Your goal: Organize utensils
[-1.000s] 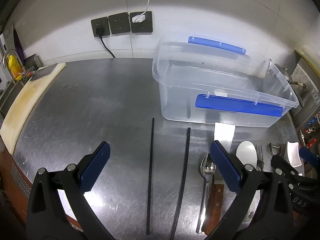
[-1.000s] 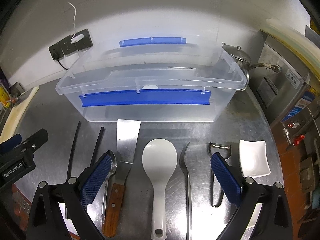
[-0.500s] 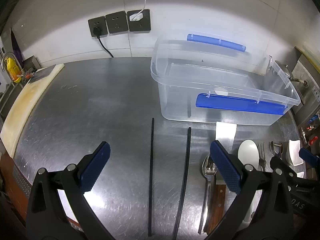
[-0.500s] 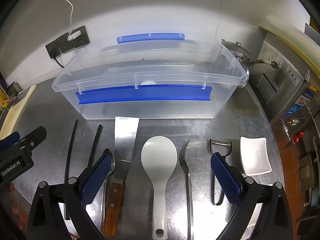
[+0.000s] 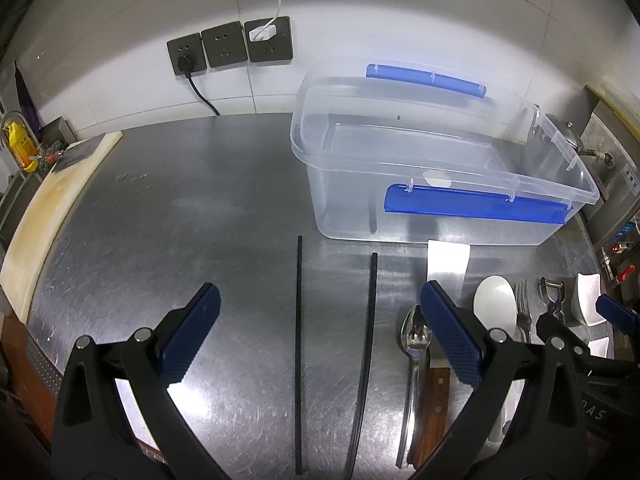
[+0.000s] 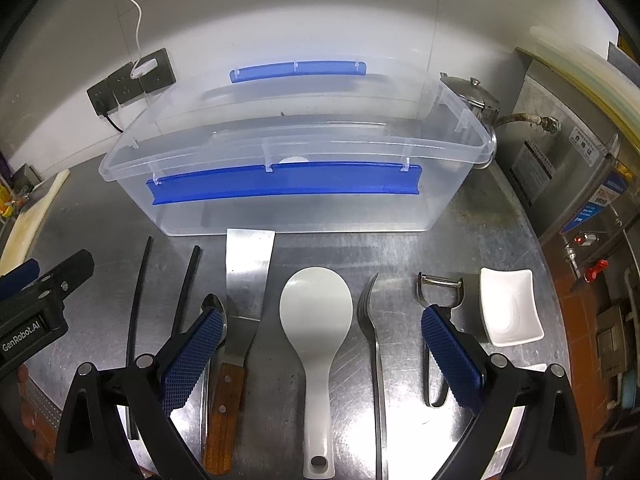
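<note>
Jaws on both our left gripper (image 5: 320, 332) and right gripper (image 6: 322, 348) stand wide and hold nothing. Chopsticks (image 6: 138, 308), spoon (image 5: 416, 336), spatula (image 6: 246, 276), rice paddle (image 6: 316, 320), fork (image 6: 370, 320) and peeler (image 6: 438, 288) lie side by side on the surface (image 5: 180, 220), before the clear bin (image 6: 296, 184).

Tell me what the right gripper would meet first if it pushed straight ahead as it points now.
Probably the white rice paddle, which lies centred between the open jaws of the right gripper; depth is unclear.

White tiled wall (image 5: 360, 20) behind a scratched steel tabletop (image 5: 180, 220), three dark sockets (image 5: 230, 46) on it, cutting board (image 5: 48, 208) off left.
</note>
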### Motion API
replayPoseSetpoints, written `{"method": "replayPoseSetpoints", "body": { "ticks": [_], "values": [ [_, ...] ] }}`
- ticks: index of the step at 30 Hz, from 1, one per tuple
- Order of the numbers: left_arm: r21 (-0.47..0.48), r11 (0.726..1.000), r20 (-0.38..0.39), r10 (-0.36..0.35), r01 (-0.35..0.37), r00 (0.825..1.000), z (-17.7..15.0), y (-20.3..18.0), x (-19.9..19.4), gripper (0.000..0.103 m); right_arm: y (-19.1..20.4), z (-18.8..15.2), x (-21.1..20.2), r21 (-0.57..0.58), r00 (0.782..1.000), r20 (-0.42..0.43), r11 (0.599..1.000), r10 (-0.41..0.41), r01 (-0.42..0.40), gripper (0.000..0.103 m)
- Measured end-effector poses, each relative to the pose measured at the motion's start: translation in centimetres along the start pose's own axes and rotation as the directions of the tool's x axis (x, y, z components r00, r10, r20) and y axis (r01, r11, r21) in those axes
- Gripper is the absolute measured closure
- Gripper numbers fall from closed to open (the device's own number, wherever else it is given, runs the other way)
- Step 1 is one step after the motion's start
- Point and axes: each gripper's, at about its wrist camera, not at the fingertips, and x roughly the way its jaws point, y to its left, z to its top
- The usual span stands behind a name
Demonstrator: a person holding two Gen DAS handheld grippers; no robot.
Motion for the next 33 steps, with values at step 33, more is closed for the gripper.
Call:
{"method": "replayPoseSetpoints", "body": {
  "ticks": [33],
  "values": [
    [0.046, 0.998, 0.016, -0.051, 0.050, 0.999, -0.2, -2.6, -0.6, 0.007, -2.0, -1.7, -1.3, 0.017, 0.998, 0.028, 0.999, 0.051, -0.052, 0.005]
  ]
}}
